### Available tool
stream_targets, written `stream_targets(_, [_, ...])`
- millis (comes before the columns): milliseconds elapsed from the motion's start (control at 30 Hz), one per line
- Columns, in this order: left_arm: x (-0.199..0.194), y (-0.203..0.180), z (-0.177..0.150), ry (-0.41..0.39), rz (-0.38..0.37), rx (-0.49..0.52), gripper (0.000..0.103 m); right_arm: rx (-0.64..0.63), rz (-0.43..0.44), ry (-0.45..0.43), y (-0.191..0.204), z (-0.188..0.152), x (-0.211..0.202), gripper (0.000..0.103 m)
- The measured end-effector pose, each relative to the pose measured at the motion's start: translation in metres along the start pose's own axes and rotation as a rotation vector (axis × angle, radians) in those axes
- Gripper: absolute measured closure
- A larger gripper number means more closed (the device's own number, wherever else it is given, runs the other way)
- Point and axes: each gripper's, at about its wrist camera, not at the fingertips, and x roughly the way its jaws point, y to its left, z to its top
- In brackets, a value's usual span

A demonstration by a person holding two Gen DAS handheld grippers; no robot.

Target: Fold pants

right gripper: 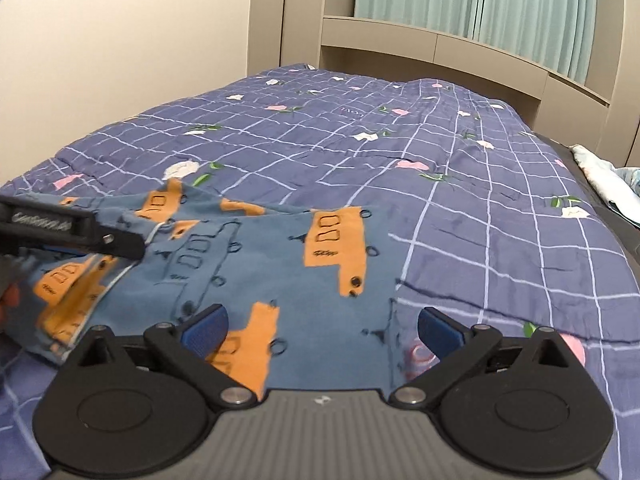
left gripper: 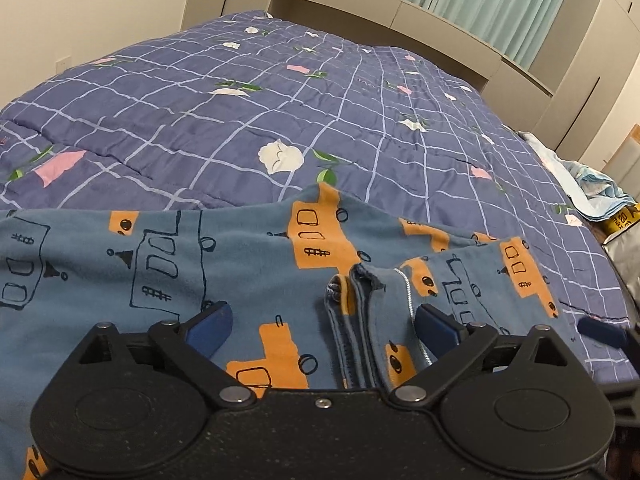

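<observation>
Blue pants with orange bus prints (left gripper: 248,264) lie on the near part of the bed. In the left wrist view my left gripper (left gripper: 322,326) is open just above them, its blue pads either side of a folded hem edge (left gripper: 360,328). In the right wrist view the pants (right gripper: 280,264) lie under my open right gripper (right gripper: 322,330), which straddles the pants' right edge. The left gripper shows at the left of that view (right gripper: 72,232), over the bunched cloth. A right fingertip (left gripper: 600,330) shows at the right of the left wrist view.
A purple checked quilt with flowers (left gripper: 280,112) covers the bed. A beige headboard shelf (right gripper: 440,44) and green curtains stand behind. A light blue cloth pile (left gripper: 592,184) and a yellow pack (left gripper: 620,224) lie at the bed's right side.
</observation>
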Motion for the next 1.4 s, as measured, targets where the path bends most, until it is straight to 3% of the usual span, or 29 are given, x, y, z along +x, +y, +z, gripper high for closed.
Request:
stream_targets(200, [0.0,-0.003,0.0,-0.003,0.011,0.02,0.003,0.037,-0.138,0.002,-0.024,0.009,0.019,0.0])
stream_targets(400, [0.002,-0.019,-0.001,-0.013,0.092,0.096,0.001,0.059,-0.109,-0.06,-0.029,0.033,0.036,0.0])
stream_targets(567, [0.004,-0.01,0.0,-0.013,0.076,0.055,0.001,0.036,-0.171,-0.037,-0.034,0.047,0.068,0.0])
stream_targets(667, [0.005,-0.008,0.0,-0.013,0.064,0.054,0.001,0.097,-0.169,-0.01,-0.048,0.044,0.078,0.0])
stream_targets(767, [0.004,-0.008,-0.002,-0.016,0.058,0.057,0.001,0.144,-0.159,-0.005,-0.056,0.041,0.077,0.0])
stream_targets(1400, [-0.028,-0.014,-0.018,0.005,0.114,0.085,0.001,0.146,-0.209,0.047,-0.054,0.013,0.029,0.0])
